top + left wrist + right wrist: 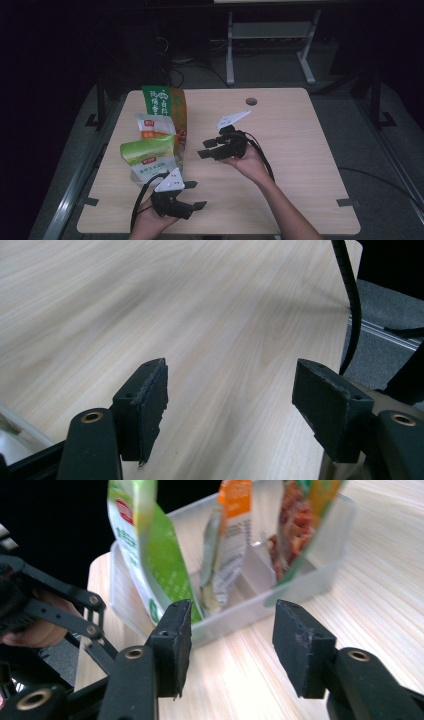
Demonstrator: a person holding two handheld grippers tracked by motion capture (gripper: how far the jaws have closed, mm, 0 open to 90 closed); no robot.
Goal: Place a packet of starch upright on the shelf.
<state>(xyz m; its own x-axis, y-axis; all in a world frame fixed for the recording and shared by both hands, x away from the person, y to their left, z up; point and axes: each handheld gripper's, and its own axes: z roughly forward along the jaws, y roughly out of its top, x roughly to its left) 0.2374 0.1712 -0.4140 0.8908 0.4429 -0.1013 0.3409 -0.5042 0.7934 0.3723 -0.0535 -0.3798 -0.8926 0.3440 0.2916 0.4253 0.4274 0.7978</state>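
snack pouches: three stand upright in a row in the clear plastic bin [320, 575] at the left side of my tabletop [295, 145], each in its own section between low dividers.
green pouch [149, 159]: the one closest to me, light green with a red logo; in my right gripper view it stands at the left end of the bin.
orange-and-white pouch [154, 126]: in the middle section, between the other two.
tall pouch [167, 107]: at the far end, dark green and orange, taller than the rest.
my right hand-held gripper [206, 149]: held above the middle of the tabletop, pointing left at the bin, near it but not touching; jaws apart with nothing between them.
my left hand-held gripper [194, 195]: near the front edge of the tabletop, just in front of the green pouch, pointing right across bare wood; jaws wide apart and empty.
my hands: my right hand [250, 161] comes in from bottom right, my left hand [150, 220] from the bottom edge.
cables: a black cable trails from each hand-held gripper.
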